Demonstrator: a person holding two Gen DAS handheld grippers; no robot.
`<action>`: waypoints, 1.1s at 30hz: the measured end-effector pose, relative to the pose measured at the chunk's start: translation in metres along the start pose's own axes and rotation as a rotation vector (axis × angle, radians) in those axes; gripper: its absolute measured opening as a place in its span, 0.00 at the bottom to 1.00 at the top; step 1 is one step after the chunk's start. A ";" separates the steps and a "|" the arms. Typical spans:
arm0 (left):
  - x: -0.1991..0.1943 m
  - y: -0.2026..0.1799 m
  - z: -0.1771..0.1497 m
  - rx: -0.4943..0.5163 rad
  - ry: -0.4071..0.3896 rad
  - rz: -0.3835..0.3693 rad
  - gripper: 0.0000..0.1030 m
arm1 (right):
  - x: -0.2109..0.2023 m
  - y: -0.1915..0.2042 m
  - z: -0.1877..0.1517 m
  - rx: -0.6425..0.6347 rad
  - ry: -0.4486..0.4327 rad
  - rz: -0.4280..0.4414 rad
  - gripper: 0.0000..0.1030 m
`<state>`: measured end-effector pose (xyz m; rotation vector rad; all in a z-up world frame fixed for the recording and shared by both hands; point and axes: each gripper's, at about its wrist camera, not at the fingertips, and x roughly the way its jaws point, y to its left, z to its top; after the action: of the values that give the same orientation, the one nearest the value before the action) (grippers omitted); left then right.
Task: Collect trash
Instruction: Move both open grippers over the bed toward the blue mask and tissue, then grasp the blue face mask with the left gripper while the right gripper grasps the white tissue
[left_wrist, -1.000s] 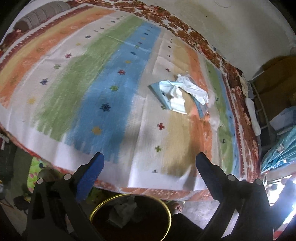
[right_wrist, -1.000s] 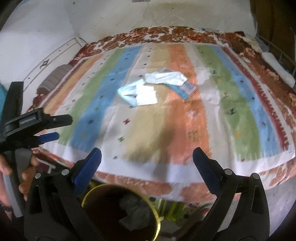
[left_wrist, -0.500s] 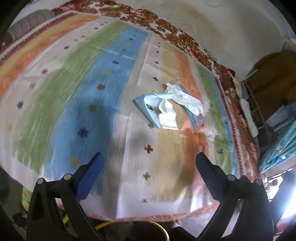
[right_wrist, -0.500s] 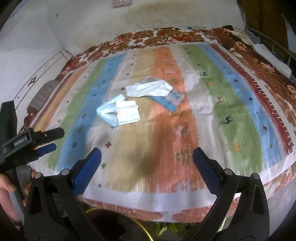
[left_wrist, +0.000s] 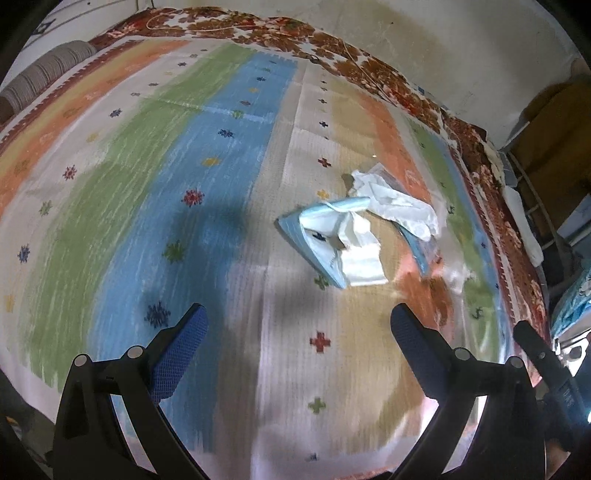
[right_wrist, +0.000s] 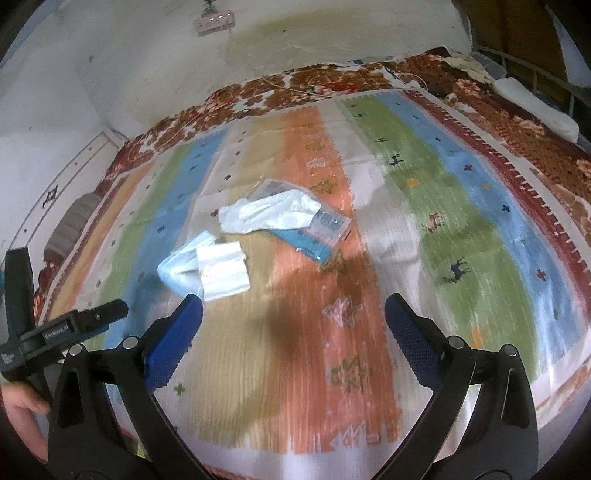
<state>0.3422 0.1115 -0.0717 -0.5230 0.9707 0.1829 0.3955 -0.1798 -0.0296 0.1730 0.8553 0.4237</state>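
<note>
packet (right_wrist: 314, 236) half hidden under tissue (right_wrist: 269, 216), both tools spread apart, empty

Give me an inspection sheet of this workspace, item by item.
Surface: striped bedspread over a floral blanket.
Job's things: face mask, crumpled tissue lying on a clear plastic packet; all loose on the bedspread.
Clutter: nothing seen.
Grippers: left gripper and right gripper both open, empty, above the bed's near edge.
Cables: thin cord across the blanket.
Surroundings: stained wall, power strip, metal rack.
</note>
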 end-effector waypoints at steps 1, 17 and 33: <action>0.002 0.000 0.002 -0.001 0.001 0.000 0.94 | 0.002 -0.001 0.002 0.006 -0.002 0.003 0.91; 0.045 0.016 0.035 -0.031 0.004 0.008 0.87 | 0.072 -0.016 0.043 0.057 -0.027 0.065 0.91; 0.091 0.001 0.044 0.070 0.028 -0.069 0.70 | 0.134 -0.038 0.063 0.175 -0.001 0.194 0.74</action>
<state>0.4258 0.1268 -0.1272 -0.4947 0.9811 0.0798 0.5321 -0.1556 -0.0940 0.4203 0.8779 0.5298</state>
